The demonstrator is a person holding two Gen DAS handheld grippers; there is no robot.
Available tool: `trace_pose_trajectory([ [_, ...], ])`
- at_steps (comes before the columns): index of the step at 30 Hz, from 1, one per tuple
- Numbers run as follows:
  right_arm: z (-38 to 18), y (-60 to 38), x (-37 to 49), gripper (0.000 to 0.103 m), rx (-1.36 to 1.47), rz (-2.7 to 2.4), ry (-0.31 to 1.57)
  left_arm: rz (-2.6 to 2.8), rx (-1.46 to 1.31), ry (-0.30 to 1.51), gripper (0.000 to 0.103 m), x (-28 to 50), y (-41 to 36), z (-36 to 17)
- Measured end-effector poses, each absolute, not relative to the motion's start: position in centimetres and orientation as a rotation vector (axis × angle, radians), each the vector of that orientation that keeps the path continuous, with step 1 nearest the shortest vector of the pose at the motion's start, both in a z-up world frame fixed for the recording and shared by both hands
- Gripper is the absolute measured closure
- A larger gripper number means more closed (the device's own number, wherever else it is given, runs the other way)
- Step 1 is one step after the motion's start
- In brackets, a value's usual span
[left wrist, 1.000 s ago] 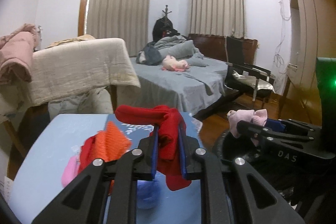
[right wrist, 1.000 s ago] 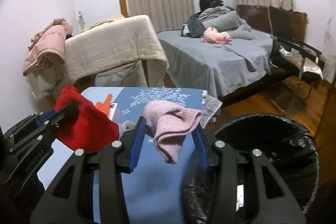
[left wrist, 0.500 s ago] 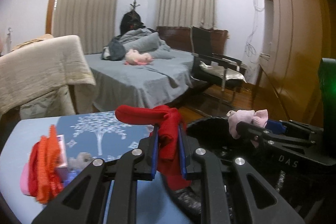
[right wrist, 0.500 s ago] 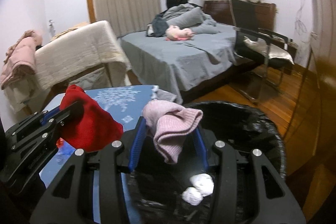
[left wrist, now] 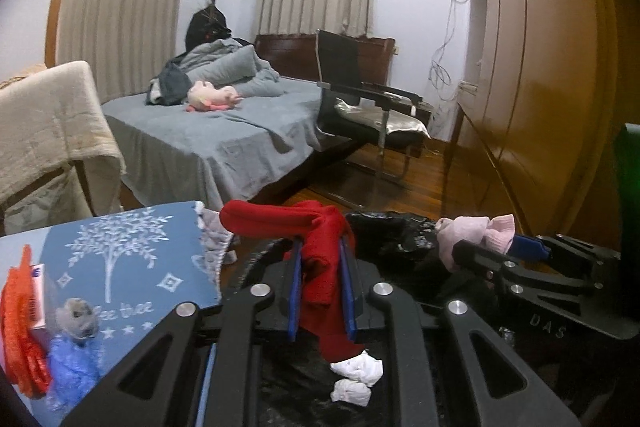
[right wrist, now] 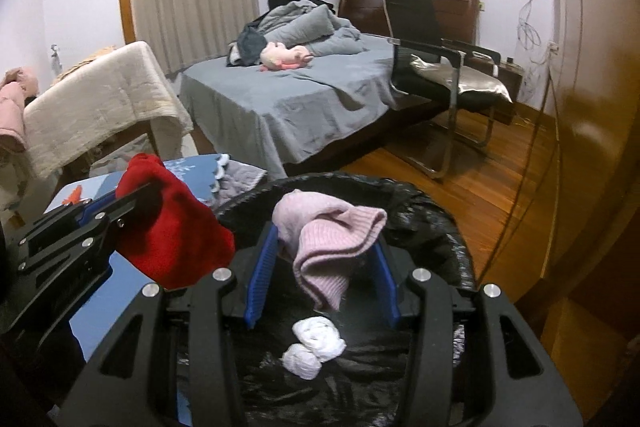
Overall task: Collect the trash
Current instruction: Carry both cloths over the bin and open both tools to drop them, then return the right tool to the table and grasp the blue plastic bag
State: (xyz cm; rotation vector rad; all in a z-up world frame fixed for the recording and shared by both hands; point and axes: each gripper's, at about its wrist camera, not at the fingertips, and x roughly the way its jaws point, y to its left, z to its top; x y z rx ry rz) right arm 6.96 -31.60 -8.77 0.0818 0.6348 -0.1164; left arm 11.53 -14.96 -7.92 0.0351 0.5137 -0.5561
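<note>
My left gripper (left wrist: 320,287) is shut on a red knit cloth (left wrist: 320,259) and holds it over the black-lined trash bin (left wrist: 400,239). My right gripper (right wrist: 322,275) is shut on a pink knit cloth (right wrist: 324,243), also above the bin (right wrist: 432,211). Two white crumpled tissues (right wrist: 312,347) lie at the bin's bottom; they also show in the left wrist view (left wrist: 356,375). The red cloth (right wrist: 172,243) and the left gripper show at the left of the right wrist view. The pink cloth (left wrist: 472,235) shows at the right of the left wrist view.
A blue table (left wrist: 120,267) to the left holds an orange cloth (left wrist: 20,327), a blue crumpled item (left wrist: 76,363) and a grey ball (left wrist: 76,319). A grey bed (right wrist: 300,107), a black chair (right wrist: 436,75) and a wooden wardrobe (left wrist: 540,67) stand behind.
Both grippers have swung right from over the table to over the trash bin, each still holding its cloth. The tissues in the bin have come into view.
</note>
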Motion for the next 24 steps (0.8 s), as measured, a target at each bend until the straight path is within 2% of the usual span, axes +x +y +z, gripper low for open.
trace_pose_trajectory([
  [3,-9.0,-32.2,6.8,0.043,0.082,-0.147,0.634,-0.574,0.034,0.529,0.057,11.6,-15.4,-8.4],
  [5,-9.1,-32.7,6.5,0.032,0.078,-0.164,0.624,-0.574,0.031,0.532,0.051,11.6,-15.2,-8.6],
  [7,-9.0,-32.8,6.4,0.023,0.073,-0.174,0.615,-0.563,0.034,0.534,0.039,11.7,-14.8,-8.6],
  [8,-9.0,-32.8,6.3,0.016,0.072,-0.176,0.611,-0.553,0.031,0.532,0.037,11.6,-14.2,-8.5],
  [10,-8.8,-32.6,6.1,0.011,0.079,-0.171,0.598,-0.536,0.033,0.529,0.026,11.6,-13.6,-8.3],
  [16,-7.9,-31.0,6.5,0.006,0.085,-0.137,0.58,-0.408,0.046,0.499,0.013,11.2,-9.0,-7.6],
  [24,-7.5,-25.2,7.8,0.006,0.083,-0.016,0.582,-0.256,0.033,0.499,0.01,9.7,-2.3,-7.5],
])
